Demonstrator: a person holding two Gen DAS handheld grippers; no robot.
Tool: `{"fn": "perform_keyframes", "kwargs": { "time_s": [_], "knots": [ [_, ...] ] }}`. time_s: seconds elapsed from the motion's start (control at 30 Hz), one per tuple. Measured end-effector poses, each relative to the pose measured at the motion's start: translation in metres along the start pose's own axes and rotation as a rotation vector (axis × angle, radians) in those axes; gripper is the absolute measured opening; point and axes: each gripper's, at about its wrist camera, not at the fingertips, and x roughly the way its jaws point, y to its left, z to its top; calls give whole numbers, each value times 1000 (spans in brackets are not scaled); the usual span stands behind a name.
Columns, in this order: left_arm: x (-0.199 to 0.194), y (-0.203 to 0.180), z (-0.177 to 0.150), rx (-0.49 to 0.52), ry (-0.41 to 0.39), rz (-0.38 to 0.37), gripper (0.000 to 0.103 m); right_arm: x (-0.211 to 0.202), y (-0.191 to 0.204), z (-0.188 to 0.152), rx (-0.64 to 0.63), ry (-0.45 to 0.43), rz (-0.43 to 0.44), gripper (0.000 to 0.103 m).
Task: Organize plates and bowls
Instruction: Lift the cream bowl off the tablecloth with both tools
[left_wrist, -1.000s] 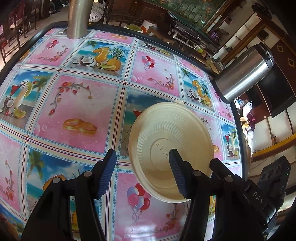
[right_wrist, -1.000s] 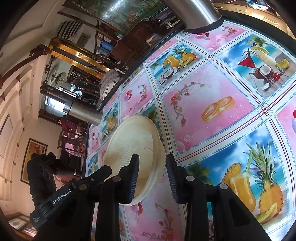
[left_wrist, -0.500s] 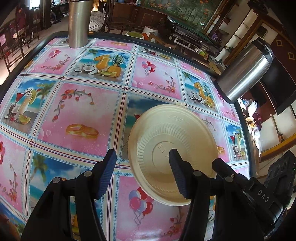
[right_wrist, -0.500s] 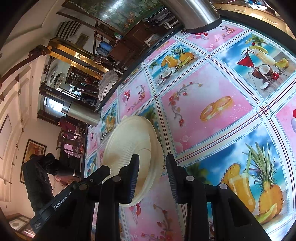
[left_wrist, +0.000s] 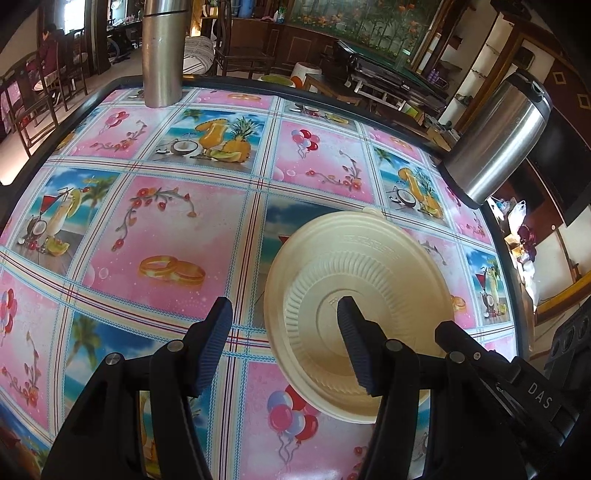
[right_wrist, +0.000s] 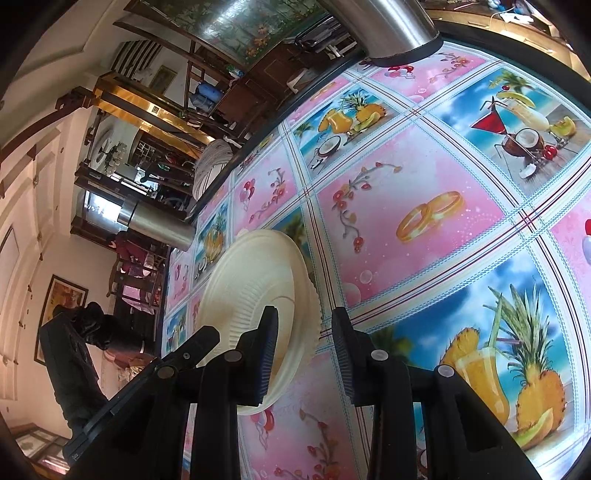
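Patterned tablecloth (left_wrist: 177, 221), cream plates (left_wrist: 369, 266) stacked, left hand-held gripper (left_wrist: 284, 343) agape, right hand-held gripper (right_wrist: 304, 350) agape

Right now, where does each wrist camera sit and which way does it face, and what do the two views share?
Left wrist: on the left gripper, looking down over the patterned table at the cream plate; its own two fingers show, spread.
Right wrist: on the right gripper, rolled sideways, looking across the table at the plate, which is between its fingers.
Shared: the plate, the table, two steel flasks.
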Motion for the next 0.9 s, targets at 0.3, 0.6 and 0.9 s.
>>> {"fn": "perform_keyframes", "kwargs": {
  "time_s": [0.3, 0.6, 0.9],
  "knots": [
    [-1, -1, -1, 11, -34, 27, 58, 4, 0, 2, -17, -3, -10, 33],
    [2, -1, -2, 16, -48, 45, 52, 7, 0, 2, -24, -5, -20, 30],
    [9, -2, -3, 33, -37, 52, 30, 11, 1, -1, -37, 3, -29, 24]
  ]
}}
